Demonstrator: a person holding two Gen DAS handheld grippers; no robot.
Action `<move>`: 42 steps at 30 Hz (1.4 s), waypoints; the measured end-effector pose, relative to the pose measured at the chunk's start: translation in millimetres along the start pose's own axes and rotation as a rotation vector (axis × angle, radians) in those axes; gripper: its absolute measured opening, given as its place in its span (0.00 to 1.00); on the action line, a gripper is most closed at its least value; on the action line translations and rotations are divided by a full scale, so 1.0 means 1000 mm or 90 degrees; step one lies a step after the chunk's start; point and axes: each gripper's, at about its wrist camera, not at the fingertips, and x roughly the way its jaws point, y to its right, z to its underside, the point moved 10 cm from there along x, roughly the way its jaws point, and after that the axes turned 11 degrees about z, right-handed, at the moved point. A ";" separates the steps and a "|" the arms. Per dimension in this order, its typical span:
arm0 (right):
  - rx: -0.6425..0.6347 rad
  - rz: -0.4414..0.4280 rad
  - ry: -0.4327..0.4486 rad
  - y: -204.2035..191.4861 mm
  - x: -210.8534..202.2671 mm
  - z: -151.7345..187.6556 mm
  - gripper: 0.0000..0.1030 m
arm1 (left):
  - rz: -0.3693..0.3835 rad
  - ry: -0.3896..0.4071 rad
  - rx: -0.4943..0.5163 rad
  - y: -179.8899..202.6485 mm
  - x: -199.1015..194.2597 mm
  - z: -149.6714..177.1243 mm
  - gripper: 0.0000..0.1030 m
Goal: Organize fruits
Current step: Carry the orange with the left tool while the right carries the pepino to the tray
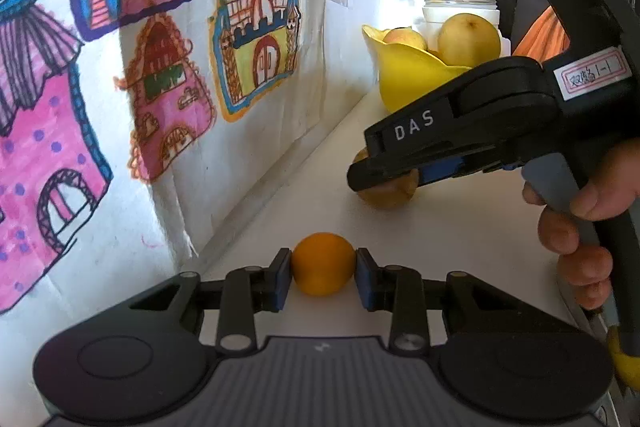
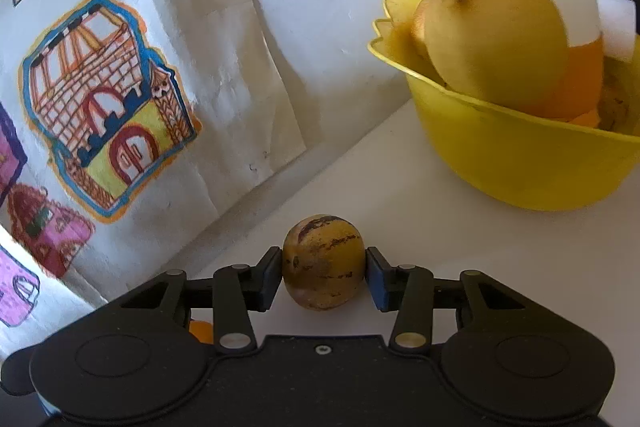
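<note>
Left gripper (image 1: 322, 277) clamped an orange (image 1: 322, 263); right gripper (image 2: 324, 273) clamped a streaked fruit (image 2: 323, 261) on the table (image 2: 400, 211), near the bowl (image 2: 520, 163)

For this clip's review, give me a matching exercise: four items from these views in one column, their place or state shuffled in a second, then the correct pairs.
Items:
1. small orange fruit
2. streaked yellow fruit
3. large yellow pear
4. yellow bowl

Places:
A. heaped in the bowl
B. on the white table, holding fruit
C. between the left gripper jaws
D. between the right gripper jaws

Pairs: 1-C, 2-D, 3-A, 4-B
</note>
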 end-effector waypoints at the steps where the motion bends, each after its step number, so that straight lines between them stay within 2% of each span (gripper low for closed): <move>1: -0.003 0.003 -0.003 0.000 -0.002 0.001 0.45 | -0.001 -0.001 0.003 0.000 -0.001 0.001 0.35; 7: -0.011 0.000 -0.005 0.001 -0.024 0.011 0.45 | -0.005 -0.004 -0.006 0.002 -0.013 0.007 0.35; 15: -0.010 -0.021 0.010 0.013 -0.075 0.025 0.45 | -0.007 0.009 0.000 0.019 -0.044 0.010 0.35; 25: 0.015 -0.025 0.033 0.042 -0.156 0.044 0.45 | 0.004 0.026 0.009 0.066 -0.098 0.014 0.35; 33: 0.044 -0.018 0.067 0.081 -0.229 0.063 0.45 | 0.044 0.053 0.026 0.118 -0.132 0.012 0.35; 42: 0.047 -0.003 0.086 0.118 -0.285 0.113 0.45 | 0.104 0.063 0.029 0.177 -0.154 0.028 0.35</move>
